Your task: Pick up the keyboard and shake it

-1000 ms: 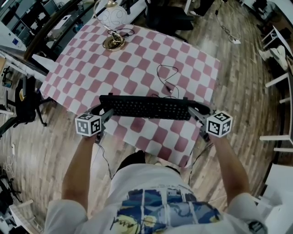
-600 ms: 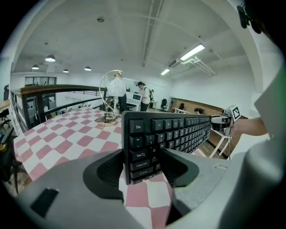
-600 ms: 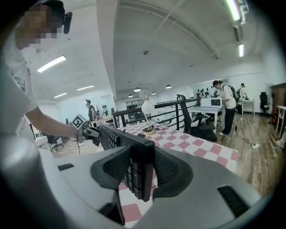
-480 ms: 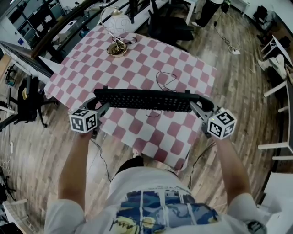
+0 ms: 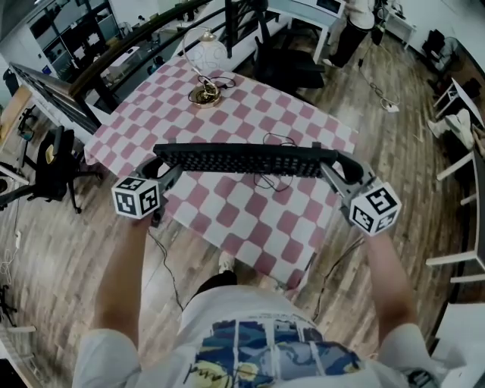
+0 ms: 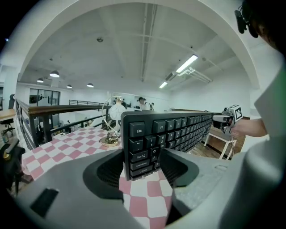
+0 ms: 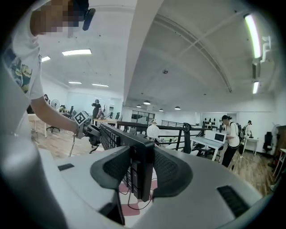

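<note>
A long black keyboard [image 5: 242, 160] hangs in the air above the table with the pink-and-white checked cloth [image 5: 250, 220]. My left gripper [image 5: 161, 173] is shut on its left end, and my right gripper [image 5: 333, 164] is shut on its right end. In the left gripper view the Esc end of the keyboard [image 6: 147, 138] sits between the left gripper's [image 6: 144, 164] pads, keys facing the camera. In the right gripper view the right gripper [image 7: 142, 171] clamps the keyboard's edge [image 7: 142, 161], with the left gripper's marker cube [image 7: 81, 118] far down the board. The keyboard's thin cable [image 5: 274, 142] trails onto the cloth.
A glass globe lamp [image 5: 206, 54] on a brass base [image 5: 204, 96] stands at the table's far end. A black office chair [image 5: 286, 47] and a standing person [image 5: 358, 21] are beyond the table. Another chair [image 5: 47, 161] stands left, white furniture [image 5: 458, 114] right, wooden floor all round.
Both grippers have lifted the keyboard from just over the cloth to well above the table. It has rolled so that it shows more edge-on in the head view.
</note>
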The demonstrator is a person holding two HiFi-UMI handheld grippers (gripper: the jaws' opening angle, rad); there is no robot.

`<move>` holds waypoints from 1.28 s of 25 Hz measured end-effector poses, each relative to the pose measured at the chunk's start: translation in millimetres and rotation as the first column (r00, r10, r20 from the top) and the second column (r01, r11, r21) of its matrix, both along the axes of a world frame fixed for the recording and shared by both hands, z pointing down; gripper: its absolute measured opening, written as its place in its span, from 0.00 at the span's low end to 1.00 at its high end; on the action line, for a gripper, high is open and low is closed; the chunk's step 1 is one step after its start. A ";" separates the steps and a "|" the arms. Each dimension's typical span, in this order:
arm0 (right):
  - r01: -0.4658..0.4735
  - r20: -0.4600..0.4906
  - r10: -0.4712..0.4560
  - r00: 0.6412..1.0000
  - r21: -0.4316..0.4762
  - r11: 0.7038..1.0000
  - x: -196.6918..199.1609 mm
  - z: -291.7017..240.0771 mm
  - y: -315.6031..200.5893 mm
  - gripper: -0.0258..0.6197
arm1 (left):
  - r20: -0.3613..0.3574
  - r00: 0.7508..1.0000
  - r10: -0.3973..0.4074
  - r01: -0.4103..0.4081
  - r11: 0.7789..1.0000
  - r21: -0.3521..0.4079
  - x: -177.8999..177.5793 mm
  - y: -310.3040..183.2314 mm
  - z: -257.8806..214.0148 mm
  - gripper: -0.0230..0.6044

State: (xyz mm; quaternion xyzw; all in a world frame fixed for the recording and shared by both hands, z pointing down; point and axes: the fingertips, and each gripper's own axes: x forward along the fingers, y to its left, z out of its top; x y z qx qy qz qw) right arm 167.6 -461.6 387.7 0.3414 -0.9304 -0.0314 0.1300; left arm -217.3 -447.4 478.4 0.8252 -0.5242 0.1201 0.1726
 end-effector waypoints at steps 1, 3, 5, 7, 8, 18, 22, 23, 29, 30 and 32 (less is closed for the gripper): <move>0.002 -0.003 -0.002 1.000 0.019 1.000 -0.5 -7.1 2.6 0.28 | 0.002 1.000 -0.001 0.001 1.000 0.013 -0.2 2.0 -6.7 0.44; 0.007 -0.005 -0.007 1.000 0.056 0.998 -1.0 -20.7 8.2 0.28 | 0.006 1.000 -0.003 0.003 0.999 0.039 -0.6 6.8 -19.9 0.44; 0.014 -0.007 -0.013 1.000 0.094 0.995 -0.1 -33.3 15.6 0.28 | 0.009 1.000 -0.006 0.005 0.998 0.065 0.0 12.7 -32.4 0.44; 0.022 -0.015 -0.020 1.000 0.136 0.990 0.0 -46.5 24.9 0.28 | 0.013 1.000 -0.006 0.005 0.996 0.090 0.7 19.4 -44.6 0.44; 0.024 -0.021 -0.021 1.000 0.156 0.988 -0.5 -52.5 29.6 0.28 | 0.015 1.000 -0.006 0.005 0.995 0.101 0.5 22.7 -50.2 0.44; 0.038 -0.076 -0.014 0.997 0.324 0.945 0.4 -97.9 79.5 0.28 | 0.032 0.999 -0.012 0.006 0.983 0.182 0.9 55.1 -92.8 0.44; 0.043 -0.078 -0.016 0.997 0.369 0.929 4.2 -109.9 92.5 0.28 | 0.036 0.999 -0.016 0.008 0.978 0.206 5.6 64.4 -106.3 0.44; 0.038 -0.082 -0.008 0.997 0.372 0.927 6.1 -111.8 95.1 0.28 | 0.038 0.999 -0.018 0.010 0.977 0.212 6.6 66.9 -109.4 0.44; 0.029 -0.125 0.027 0.992 0.431 0.902 8.4 -125.2 112.7 0.28 | 0.047 0.998 -0.030 0.018 0.968 0.249 6.2 78.7 -127.8 0.44; 0.031 -0.129 0.031 0.991 0.450 0.892 7.4 -128.8 116.7 0.28 | 0.045 0.998 -0.032 0.019 0.966 0.256 5.5 81.0 -130.6 0.44; 0.032 -0.138 0.041 0.990 0.485 0.874 6.2 -135.1 124.3 0.28 | 0.042 0.999 -0.033 0.021 0.963 0.269 4.7 84.7 -136.1 0.44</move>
